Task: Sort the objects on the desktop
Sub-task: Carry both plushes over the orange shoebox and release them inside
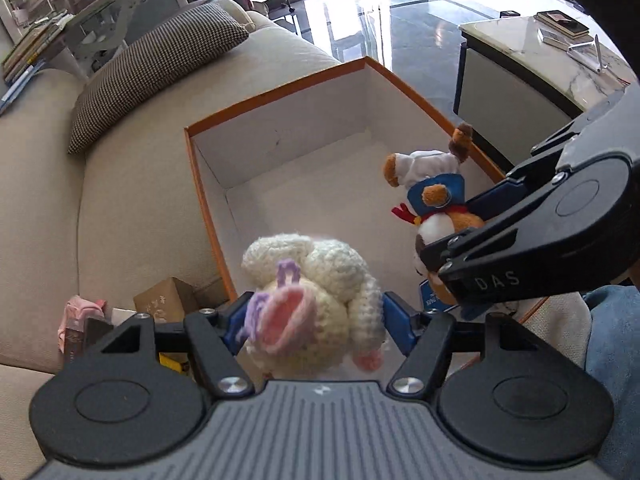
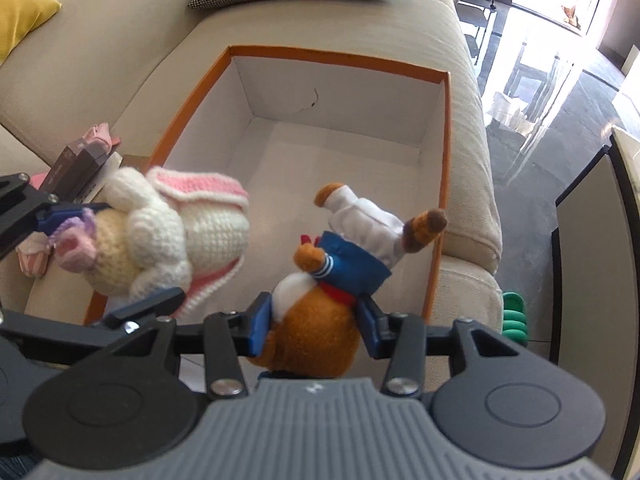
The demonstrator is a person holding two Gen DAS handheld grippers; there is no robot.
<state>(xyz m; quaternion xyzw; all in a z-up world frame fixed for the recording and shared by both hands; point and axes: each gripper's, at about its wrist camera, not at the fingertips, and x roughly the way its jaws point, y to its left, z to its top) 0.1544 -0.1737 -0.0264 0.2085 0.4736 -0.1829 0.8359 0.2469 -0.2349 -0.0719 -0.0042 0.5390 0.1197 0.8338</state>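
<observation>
My left gripper (image 1: 316, 320) is shut on a cream crocheted doll (image 1: 312, 300) with pink and purple trim, held over the near edge of an orange-rimmed white box (image 1: 280, 92). My right gripper (image 2: 316, 324) is shut on a brown plush toy (image 2: 316, 332) in a blue and white sailor outfit, held head-first over the box (image 2: 340, 58). The box's inside is bare white. In the left wrist view the right gripper (image 1: 452, 236) and the plush toy (image 1: 432, 196) are at the right. In the right wrist view the crocheted doll (image 2: 168, 236) hangs at the left.
The box sits on a beige sofa (image 1: 132, 184) with a houndstooth cushion (image 1: 156, 68). Small boxes and a pink item (image 1: 80, 320) lie left of the box. A marble-topped table (image 1: 532, 48) stands across the floor. A green object (image 2: 514, 316) lies beside the sofa.
</observation>
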